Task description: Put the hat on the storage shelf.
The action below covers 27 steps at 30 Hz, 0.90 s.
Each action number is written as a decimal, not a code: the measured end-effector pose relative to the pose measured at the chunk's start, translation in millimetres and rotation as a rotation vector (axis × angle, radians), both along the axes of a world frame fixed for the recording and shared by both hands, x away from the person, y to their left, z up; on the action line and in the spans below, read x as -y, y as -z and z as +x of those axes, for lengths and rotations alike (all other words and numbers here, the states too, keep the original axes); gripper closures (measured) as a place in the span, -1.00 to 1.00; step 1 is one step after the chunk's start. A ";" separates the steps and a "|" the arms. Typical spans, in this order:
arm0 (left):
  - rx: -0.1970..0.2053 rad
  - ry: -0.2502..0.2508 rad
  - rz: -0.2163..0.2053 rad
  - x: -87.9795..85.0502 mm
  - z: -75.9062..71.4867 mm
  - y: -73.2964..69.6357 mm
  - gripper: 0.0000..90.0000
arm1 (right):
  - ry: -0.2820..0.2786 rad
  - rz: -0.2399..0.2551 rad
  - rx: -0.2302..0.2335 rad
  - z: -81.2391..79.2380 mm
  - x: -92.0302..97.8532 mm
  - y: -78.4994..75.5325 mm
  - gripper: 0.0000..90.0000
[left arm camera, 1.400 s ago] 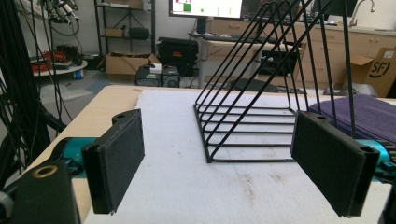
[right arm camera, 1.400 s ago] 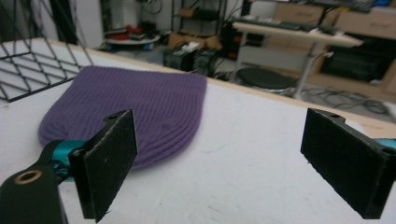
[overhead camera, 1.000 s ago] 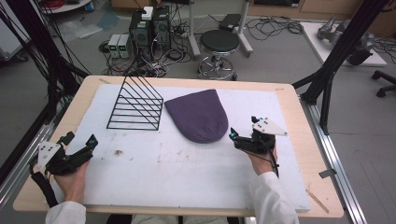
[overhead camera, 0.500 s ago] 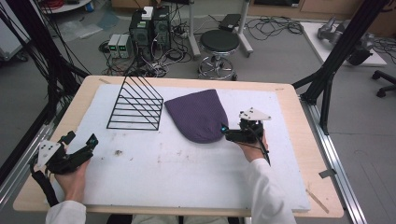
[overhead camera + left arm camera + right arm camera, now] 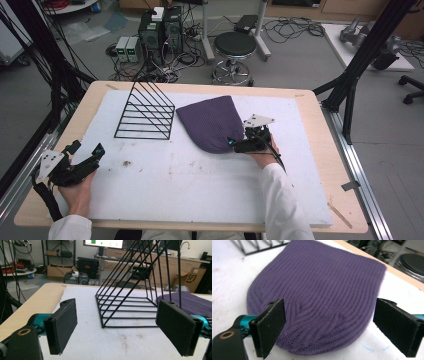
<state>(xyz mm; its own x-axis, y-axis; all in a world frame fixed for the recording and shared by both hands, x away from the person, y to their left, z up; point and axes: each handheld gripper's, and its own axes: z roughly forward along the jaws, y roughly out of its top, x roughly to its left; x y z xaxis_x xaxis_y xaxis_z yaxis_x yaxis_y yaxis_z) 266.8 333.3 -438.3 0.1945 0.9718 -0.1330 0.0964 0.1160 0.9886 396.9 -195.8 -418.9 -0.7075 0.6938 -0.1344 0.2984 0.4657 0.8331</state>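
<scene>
A purple knit beanie (image 5: 210, 122) lies flat on the white mat (image 5: 200, 175), its rounded crown towards me. My right gripper (image 5: 234, 143) is at the crown's right edge, open, its jaws on either side of that edge. In the right gripper view the beanie (image 5: 322, 290) spreads between and beyond the open right gripper (image 5: 334, 327), with nothing pinched. Held low at the table's front left corner, my left gripper (image 5: 86, 149) is open and empty. The left gripper (image 5: 120, 331) looks at the black wire rack (image 5: 130, 326), with the beanie (image 5: 190, 302) at the far right.
The black wire rack (image 5: 145, 112) stands on the mat left of the beanie. Bare wooden table edge (image 5: 320, 150) borders the mat. Black frame posts (image 5: 360, 65) rise at both sides. A stool (image 5: 235, 47) and computer boxes (image 5: 160, 25) stand on the floor beyond.
My right gripper has moved left and forward from the mat to the beanie's crown edge, staying open. The left gripper has not moved.
</scene>
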 end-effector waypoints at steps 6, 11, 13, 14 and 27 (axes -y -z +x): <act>-0.001 0.003 -0.001 -1.3 0.4 0.3 -0.61 | -0.077 -0.017 -0.004 1.6 -2.3 4.7 -0.77; 0.002 -0.008 0.004 -2.3 -0.7 -0.1 -0.61 | -0.173 -0.111 -0.003 0.3 -4.4 14.0 -0.77; 0.000 -0.007 0.002 -2.5 -0.7 0.1 -0.61 | -0.185 -0.123 0.003 -0.3 -4.9 14.8 -0.77; 0.000 -0.007 0.001 -2.6 -0.9 0.1 -0.61 | -0.194 -0.131 0.008 0.0 -4.7 15.5 -0.77; -0.001 -0.002 0.002 -1.6 -0.4 0.5 -0.60 | -0.219 -0.224 -0.007 0.9 9.6 23.5 -0.77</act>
<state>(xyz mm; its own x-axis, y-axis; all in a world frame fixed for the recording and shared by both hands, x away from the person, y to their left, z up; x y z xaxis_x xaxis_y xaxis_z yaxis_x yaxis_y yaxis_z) 266.4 334.9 -438.8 0.1921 0.9725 -0.1318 0.0976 0.1147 0.9886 397.8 -205.4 -442.4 -0.8385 0.4782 -0.2611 0.1759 0.6912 0.7009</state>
